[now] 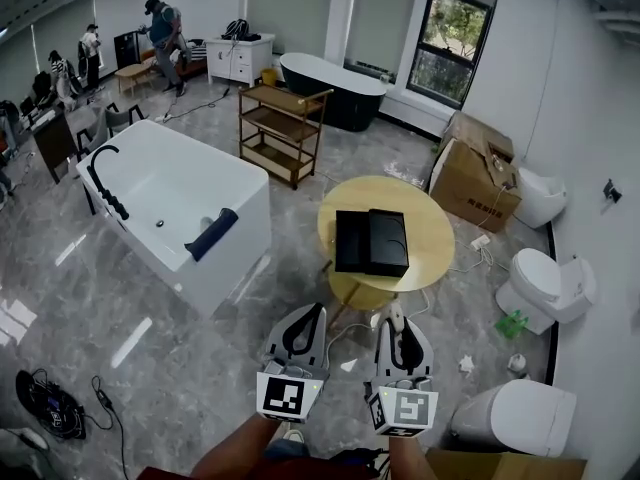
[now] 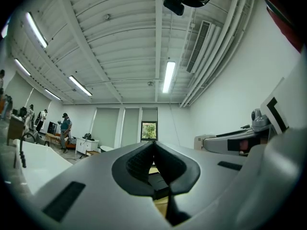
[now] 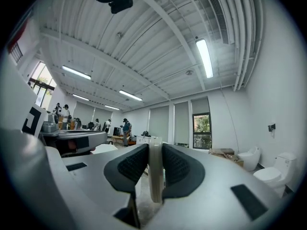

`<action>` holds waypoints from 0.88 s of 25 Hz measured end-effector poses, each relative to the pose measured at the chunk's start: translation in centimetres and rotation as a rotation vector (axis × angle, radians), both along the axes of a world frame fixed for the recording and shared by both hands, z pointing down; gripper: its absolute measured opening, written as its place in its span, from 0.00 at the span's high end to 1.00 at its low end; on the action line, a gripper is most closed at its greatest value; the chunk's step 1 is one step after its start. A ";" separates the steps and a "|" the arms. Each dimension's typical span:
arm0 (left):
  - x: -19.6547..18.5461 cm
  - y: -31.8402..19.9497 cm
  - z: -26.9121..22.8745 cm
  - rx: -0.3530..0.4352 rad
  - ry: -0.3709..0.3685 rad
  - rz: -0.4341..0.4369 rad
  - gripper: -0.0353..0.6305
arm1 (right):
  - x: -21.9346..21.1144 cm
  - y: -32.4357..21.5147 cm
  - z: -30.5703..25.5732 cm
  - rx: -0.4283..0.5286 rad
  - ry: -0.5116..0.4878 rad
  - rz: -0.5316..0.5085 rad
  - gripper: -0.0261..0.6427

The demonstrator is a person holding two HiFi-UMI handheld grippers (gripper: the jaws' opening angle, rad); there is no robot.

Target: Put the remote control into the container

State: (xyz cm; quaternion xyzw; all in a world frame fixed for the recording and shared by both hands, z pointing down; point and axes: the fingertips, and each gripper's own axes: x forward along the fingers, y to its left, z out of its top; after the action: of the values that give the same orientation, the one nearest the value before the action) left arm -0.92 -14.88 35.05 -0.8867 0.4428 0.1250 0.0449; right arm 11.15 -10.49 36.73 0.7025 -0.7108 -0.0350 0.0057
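Observation:
The container is a black box [image 1: 371, 241] lying open on a round yellow table [image 1: 430, 218] ahead of me. Both grippers hang low in the head view, short of the table and over the floor. My right gripper [image 1: 394, 315] is shut on a slim white remote control [image 3: 155, 171], which stands on edge between the pads and pokes out past the tips [image 1: 393, 310]. My left gripper [image 1: 318, 308] is shut with nothing in it. In the left gripper view its pads meet at the tips [image 2: 154, 145], and the black box [image 2: 157, 181] shows through the gap below.
A white bathtub [image 1: 170, 193] stands left of the table. Behind the table are a wooden shelf cart [image 1: 283, 128] and a black tub [image 1: 330, 88]. Cardboard boxes [image 1: 475, 173] and toilets [image 1: 545, 283] line the right wall. Cables [image 1: 50, 403] lie at lower left. People stand far back left.

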 end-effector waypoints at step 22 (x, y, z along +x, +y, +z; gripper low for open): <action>2.3 -12.6 0.0 0.019 -0.004 -0.031 0.92 | 3.1 -12.8 0.1 0.032 -0.015 -0.028 0.80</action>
State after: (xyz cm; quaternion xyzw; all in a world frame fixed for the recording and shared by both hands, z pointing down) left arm 1.41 -27.46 35.09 -0.8794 0.4554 0.1266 0.0561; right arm 14.21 -23.25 36.82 0.6927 -0.7200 -0.0410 -0.0112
